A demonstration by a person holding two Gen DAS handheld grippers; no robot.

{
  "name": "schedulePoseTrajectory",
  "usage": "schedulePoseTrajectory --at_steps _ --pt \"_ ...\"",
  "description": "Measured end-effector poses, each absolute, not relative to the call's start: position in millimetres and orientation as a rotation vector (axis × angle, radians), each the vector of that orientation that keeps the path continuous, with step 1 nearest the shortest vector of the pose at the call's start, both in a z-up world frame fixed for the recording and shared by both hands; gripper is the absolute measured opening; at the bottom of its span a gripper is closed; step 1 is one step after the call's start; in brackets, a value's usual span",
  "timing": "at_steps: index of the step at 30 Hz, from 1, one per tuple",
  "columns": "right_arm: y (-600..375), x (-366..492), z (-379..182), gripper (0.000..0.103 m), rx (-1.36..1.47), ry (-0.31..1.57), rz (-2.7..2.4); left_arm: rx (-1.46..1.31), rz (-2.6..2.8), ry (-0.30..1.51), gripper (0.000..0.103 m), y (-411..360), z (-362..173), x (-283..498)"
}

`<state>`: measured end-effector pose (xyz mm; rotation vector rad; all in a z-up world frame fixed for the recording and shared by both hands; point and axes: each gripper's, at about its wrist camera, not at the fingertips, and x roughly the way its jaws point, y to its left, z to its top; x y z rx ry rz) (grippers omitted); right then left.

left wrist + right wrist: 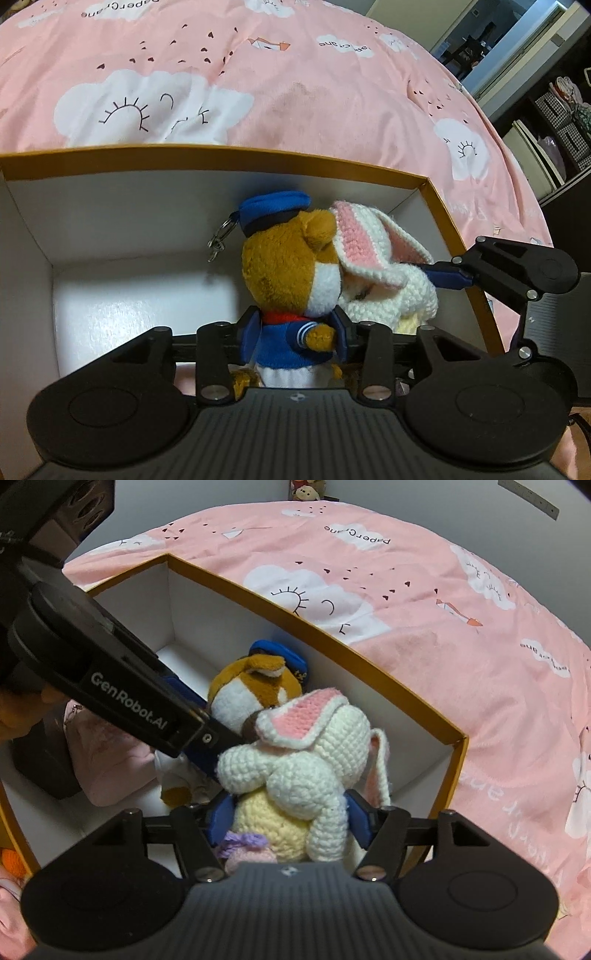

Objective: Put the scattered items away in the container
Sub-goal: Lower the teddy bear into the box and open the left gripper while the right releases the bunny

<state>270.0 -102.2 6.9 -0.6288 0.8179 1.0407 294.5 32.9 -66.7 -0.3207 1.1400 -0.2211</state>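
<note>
The left tool [295,338] has its blue fingers around the bear's [286,280] blue-jacketed body, pads at its sides; whether they still press I cannot tell. The right tool [290,818] likewise flanks the crocheted rabbit [306,760], its grip just as uncertain. Both toys stand touching, side by side, inside the white-lined box [221,153], which sits on the pink bed [295,74].
</note>
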Motion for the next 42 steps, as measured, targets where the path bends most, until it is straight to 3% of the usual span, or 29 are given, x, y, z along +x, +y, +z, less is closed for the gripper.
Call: schedulePoseTrajectory --at_steps 4,8,10,13,14,16,31,42 --pt "-104.2 265.8 14.3 0.067 -0.646 0.788 1.051 -0.314 -0.213 1.122 0.055 37.1 -58.5 289.0" --pt "-106.4 262.8 23.4 0.066 -0.643 0.757 1.059 -0.29 -0.224 1.078 0.054 40.8 -41.4 280.3" --pt "-106.1 261.9 26.4 0.062 -0.638 0.749 1.064 -0.265 -0.24 1.07 0.039 40.2 -35.7 277.6" --pt "-103.3 258.5 25.3 0.057 -0.664 0.743 1.058 -0.248 -0.254 1.074 0.03 35.6 -35.8 277.6" --pt "-102.4 257.2 24.5 0.053 -0.673 0.741 1.057 -0.248 -0.261 1.076 0.028 33.4 -37.2 278.0" --pt "-100.7 257.5 22.5 0.033 -0.688 0.756 1.046 -0.257 -0.273 1.089 0.023 30.1 -41.6 280.0" --pt "-96.9 261.7 5.3 0.035 -0.643 0.799 0.973 -0.319 -0.207 1.133 0.024 27.3 -64.9 286.5" --pt "-115.0 239.9 16.4 0.045 -0.588 0.734 0.896 -0.165 -0.117 0.949 0.03 11.1 -33.8 243.5"
